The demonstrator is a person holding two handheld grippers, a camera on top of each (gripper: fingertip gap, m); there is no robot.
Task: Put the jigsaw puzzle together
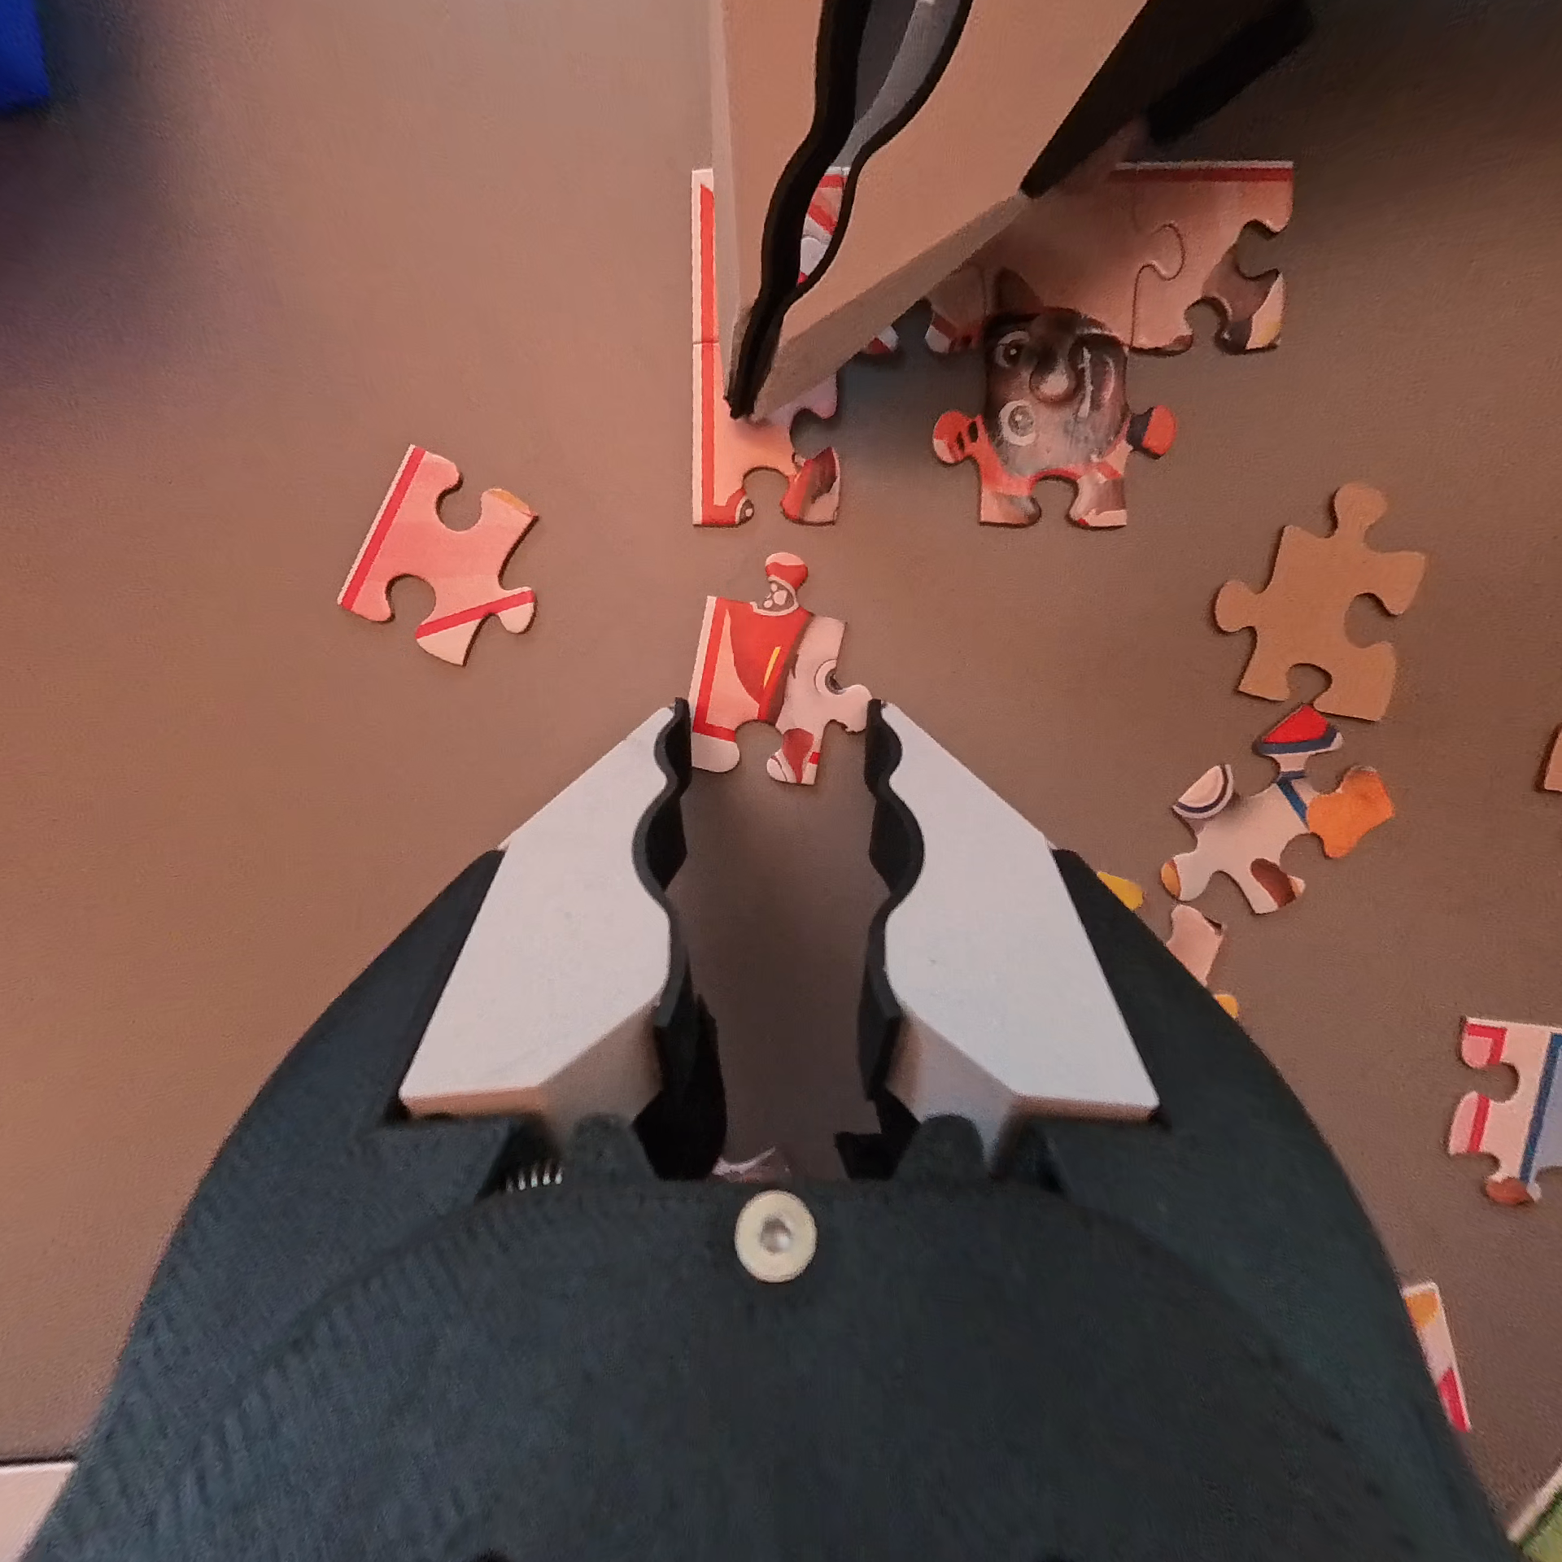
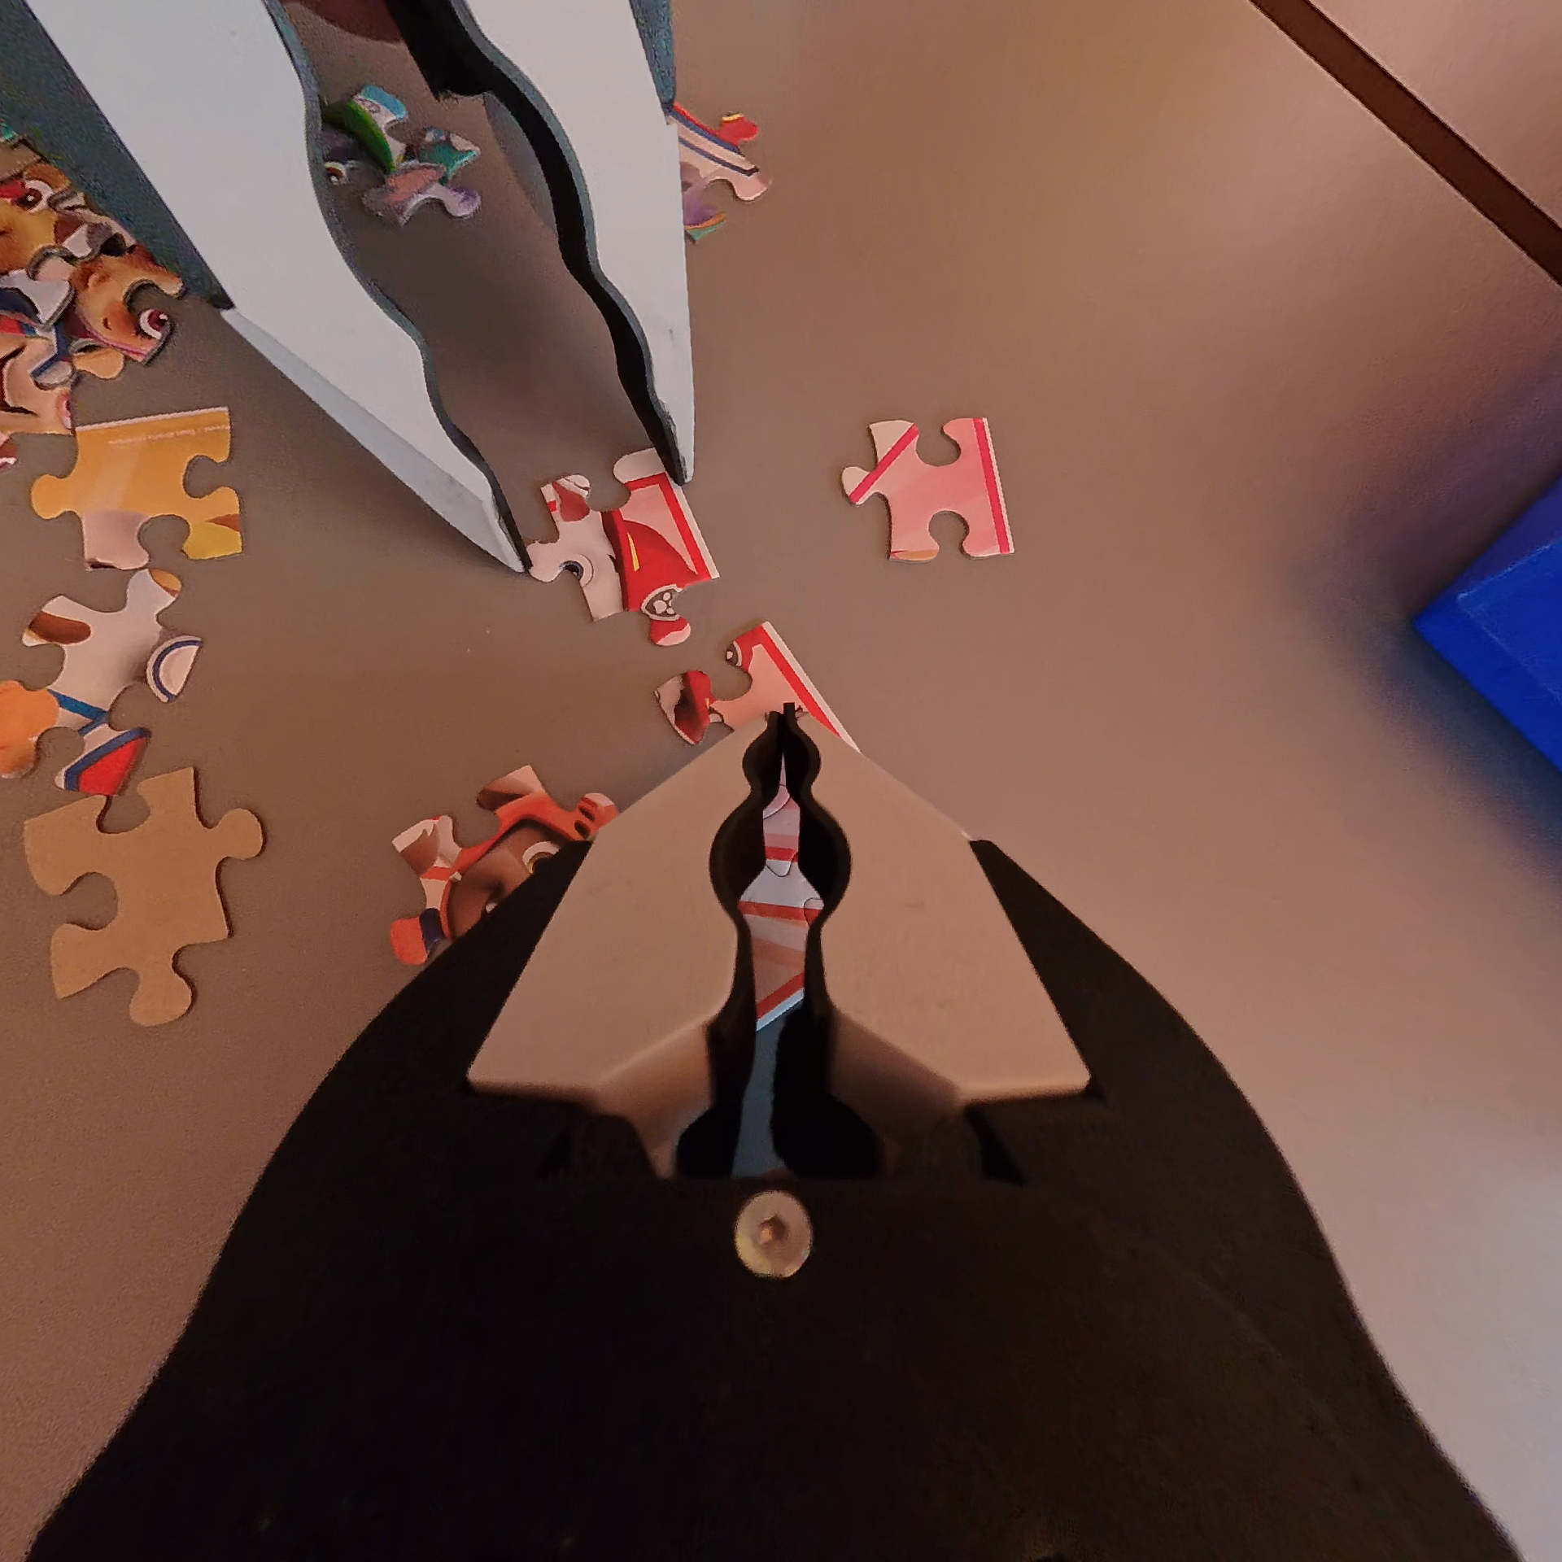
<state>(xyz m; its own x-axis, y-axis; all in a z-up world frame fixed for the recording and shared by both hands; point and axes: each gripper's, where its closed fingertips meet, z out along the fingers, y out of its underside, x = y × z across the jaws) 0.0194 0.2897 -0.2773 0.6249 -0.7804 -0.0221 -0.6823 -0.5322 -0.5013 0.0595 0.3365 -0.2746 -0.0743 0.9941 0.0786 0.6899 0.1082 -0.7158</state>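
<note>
A part-built puzzle [image 1: 1209, 253] lies face up on the brown table, with a dog-face piece [image 1: 1052, 406] joined in it. My right gripper [image 2: 782, 718] is shut, and its tip rests on the puzzle's left edge piece [image 2: 761, 676]; it also shows in the left wrist view [image 1: 744, 406]. My left gripper [image 1: 778, 714] is open, with its jaws on either side of a loose red and white piece [image 1: 761, 668] just below that edge piece. In the right wrist view the left gripper [image 2: 596, 507] stands over the same piece [image 2: 625, 549].
A loose pink piece [image 1: 439, 554] lies to the left. To the right lie a face-down brown piece [image 1: 1318, 604], a white and orange piece [image 1: 1276, 824] and more pieces [image 1: 1513, 1099]. A heap of pieces [image 2: 59, 296] and a blue box [image 2: 1504, 625] show in the right wrist view. Tip to tip, the grippers are about 7 centimetres apart. The dog-face piece [image 1: 1052, 406] sits 7 centimetres or so from the ends of my right fingers.
</note>
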